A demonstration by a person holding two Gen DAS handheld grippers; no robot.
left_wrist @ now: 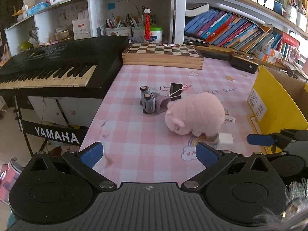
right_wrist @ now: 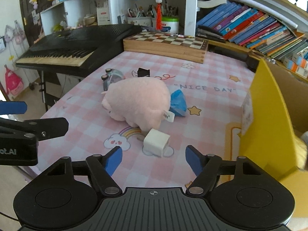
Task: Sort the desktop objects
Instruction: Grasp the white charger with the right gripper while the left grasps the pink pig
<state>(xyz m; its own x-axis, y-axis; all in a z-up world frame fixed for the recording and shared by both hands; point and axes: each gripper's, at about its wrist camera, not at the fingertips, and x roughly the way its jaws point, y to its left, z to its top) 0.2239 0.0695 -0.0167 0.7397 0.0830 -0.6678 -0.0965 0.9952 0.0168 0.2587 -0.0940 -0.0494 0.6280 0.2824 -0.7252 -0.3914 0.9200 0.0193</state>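
Observation:
A pink plush pig (left_wrist: 195, 113) (right_wrist: 137, 101) lies mid-desk on the pink checked cloth. A white charger cube (left_wrist: 225, 141) (right_wrist: 156, 144) sits just in front of it. A toy car (left_wrist: 149, 101) (right_wrist: 111, 77) lies on its side beyond the pig, next to a black binder clip (left_wrist: 175, 91) (right_wrist: 143, 72). A blue packet (right_wrist: 178, 103) lies behind the pig. My left gripper (left_wrist: 149, 154) is open and empty above the desk's near edge. My right gripper (right_wrist: 154, 160) is open and empty, just short of the cube.
A yellow cardboard box (left_wrist: 277, 104) (right_wrist: 269, 119) stands at the right. A wooden chess box (left_wrist: 162, 54) (right_wrist: 165, 45) sits at the back. A black Yamaha keyboard (left_wrist: 52, 65) (right_wrist: 77, 42) stands left of the desk. Bookshelves (left_wrist: 240, 30) line the back right.

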